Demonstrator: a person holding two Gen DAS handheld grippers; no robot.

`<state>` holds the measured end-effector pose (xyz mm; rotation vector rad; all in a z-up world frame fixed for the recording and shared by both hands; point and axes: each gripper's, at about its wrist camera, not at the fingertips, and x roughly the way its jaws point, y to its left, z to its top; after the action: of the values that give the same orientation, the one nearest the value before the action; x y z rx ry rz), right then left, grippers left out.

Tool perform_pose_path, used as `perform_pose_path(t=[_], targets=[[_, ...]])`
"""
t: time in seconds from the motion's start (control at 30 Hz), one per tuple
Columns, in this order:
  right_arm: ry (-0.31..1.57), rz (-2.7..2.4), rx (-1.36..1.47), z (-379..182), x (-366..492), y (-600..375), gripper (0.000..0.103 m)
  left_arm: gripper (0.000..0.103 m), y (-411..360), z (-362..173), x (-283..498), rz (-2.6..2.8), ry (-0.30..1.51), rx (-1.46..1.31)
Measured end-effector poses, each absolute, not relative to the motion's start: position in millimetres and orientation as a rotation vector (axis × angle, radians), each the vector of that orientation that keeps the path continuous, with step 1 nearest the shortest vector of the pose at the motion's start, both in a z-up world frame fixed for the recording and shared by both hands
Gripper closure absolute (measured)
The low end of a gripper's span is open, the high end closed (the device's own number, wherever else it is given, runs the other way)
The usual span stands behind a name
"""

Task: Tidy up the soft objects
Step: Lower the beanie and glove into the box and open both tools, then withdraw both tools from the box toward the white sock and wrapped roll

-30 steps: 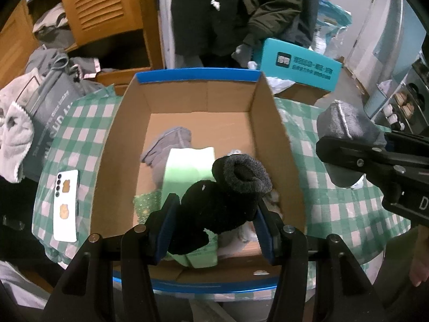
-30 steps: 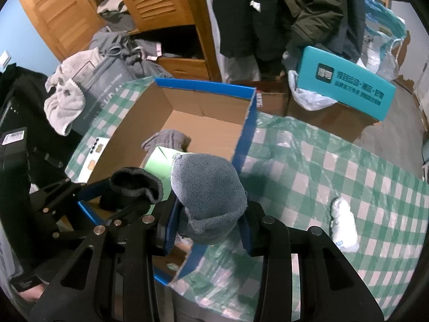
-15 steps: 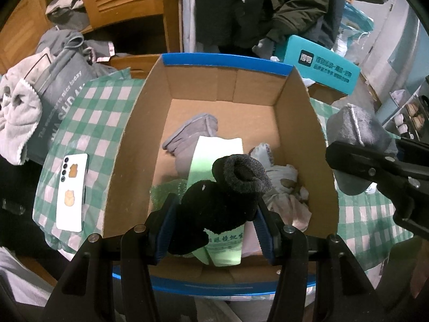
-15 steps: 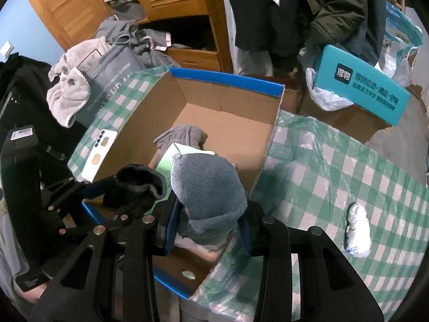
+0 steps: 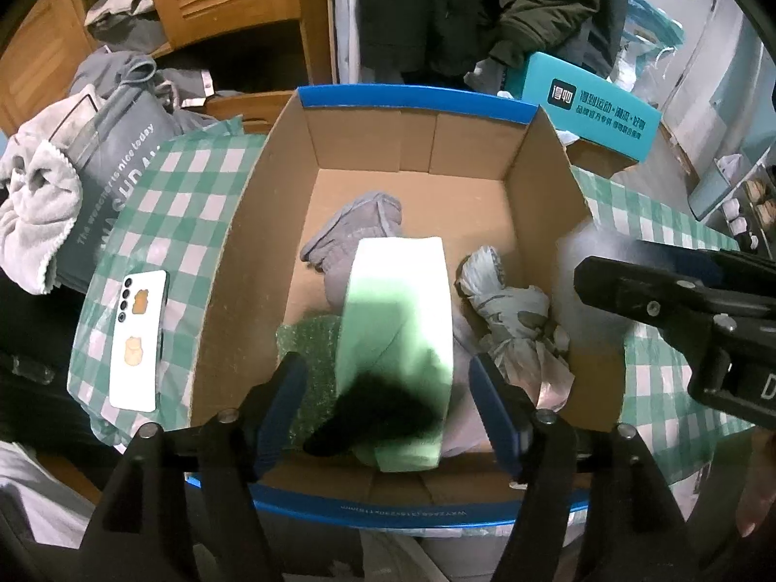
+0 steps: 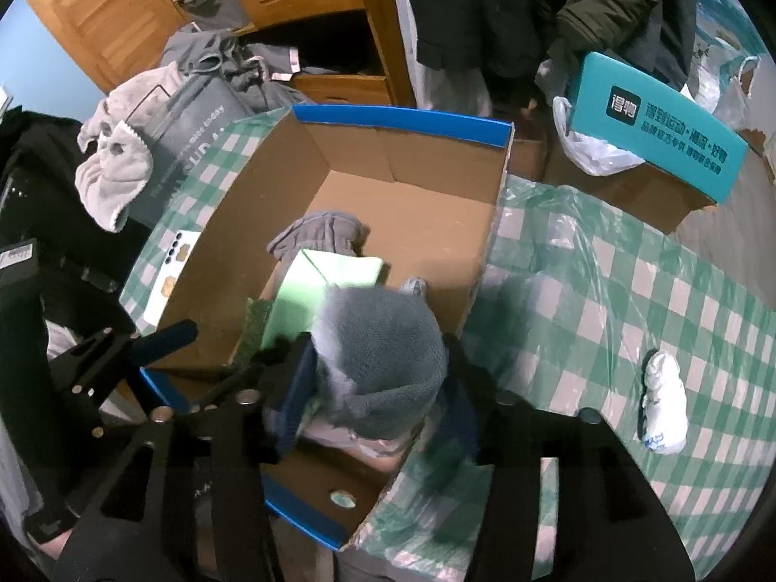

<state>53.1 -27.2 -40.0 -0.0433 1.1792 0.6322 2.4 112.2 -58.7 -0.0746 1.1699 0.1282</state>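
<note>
Black sock (image 5: 373,412) in box (image 5: 543,203), left gripper (image 5: 388,388) spread

Teal box lid (image 6: 655,128): carrying a dark square logo with two white Chinese characters, then two rows of white Chinese text; showing the same in the left wrist view (image 5: 595,104).
Grey bag (image 5: 112,165): showing white lettering, "The weather is nice today", with larger letters beneath reading roughly "SUNDAY", partly hidden.
Cardboard box (image 5: 402,509): bearing a small printed line on its blue near rim, upside down and too small to read.
Right gripper body (image 5: 766,388): showing a white letter "D" at the frame's edge.
</note>
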Motion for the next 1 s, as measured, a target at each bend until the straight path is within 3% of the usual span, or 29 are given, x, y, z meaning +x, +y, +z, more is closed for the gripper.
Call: perform_pose_path(t=[0.17,1.0], targets=[[1.162,0.625,-0.044,-37,52,-29,0.035,0.032,112,-58,2,0.125,1.173,-0.073],[1.173,0.555,-0.024,-45,53,-78,0.032,0.031,68,-49,8,0.057,1.157,-0.022]])
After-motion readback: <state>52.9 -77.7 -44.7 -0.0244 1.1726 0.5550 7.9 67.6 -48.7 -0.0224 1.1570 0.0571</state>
